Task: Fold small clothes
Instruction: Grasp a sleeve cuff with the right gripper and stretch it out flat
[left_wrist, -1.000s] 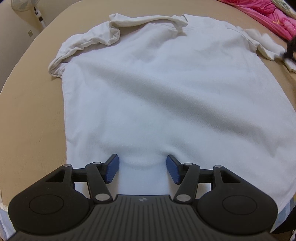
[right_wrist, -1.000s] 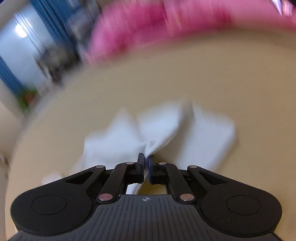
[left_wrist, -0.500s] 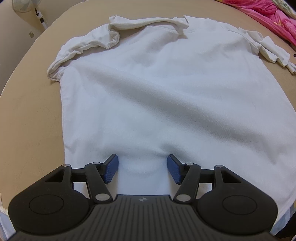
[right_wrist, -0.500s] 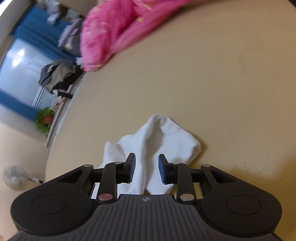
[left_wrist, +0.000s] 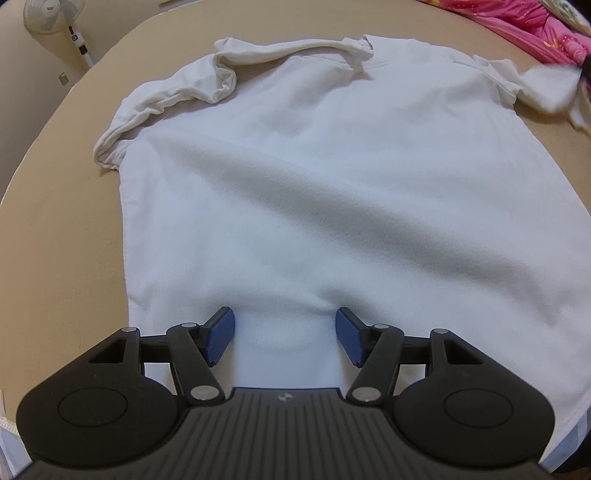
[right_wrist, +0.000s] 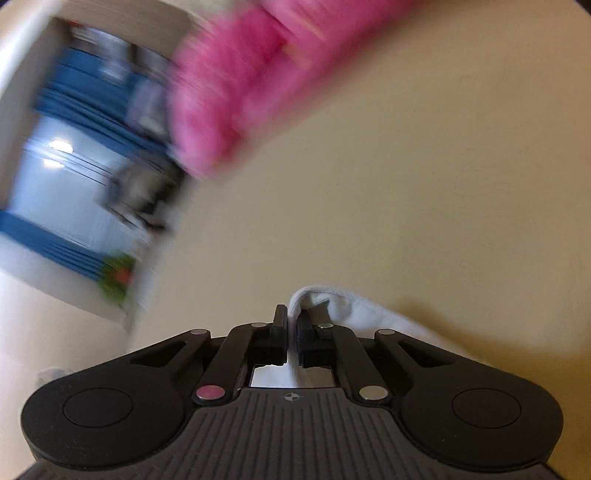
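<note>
A standing fan (left_wrist: 50, 16) sits far left beyond the tan bed surface (left_wrist: 55, 229). The white shirt (left_wrist: 314, 177) lies spread flat on it. The left gripper (left_wrist: 284, 338) rests over the shirt's near hem, jaws wide apart, gripping nothing. The right gripper (right_wrist: 291, 332) has its jaws pinched tight on the shirt's sleeve (right_wrist: 354, 314), with pink bedding (right_wrist: 240, 92) blurred beyond.

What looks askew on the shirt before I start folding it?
The white shirt lies mostly flat, but its far-left sleeve is bunched and rolled over on itself, and the collar edge is rumpled. The right gripper is shut on the other sleeve; the left gripper is open over the hem.
</note>
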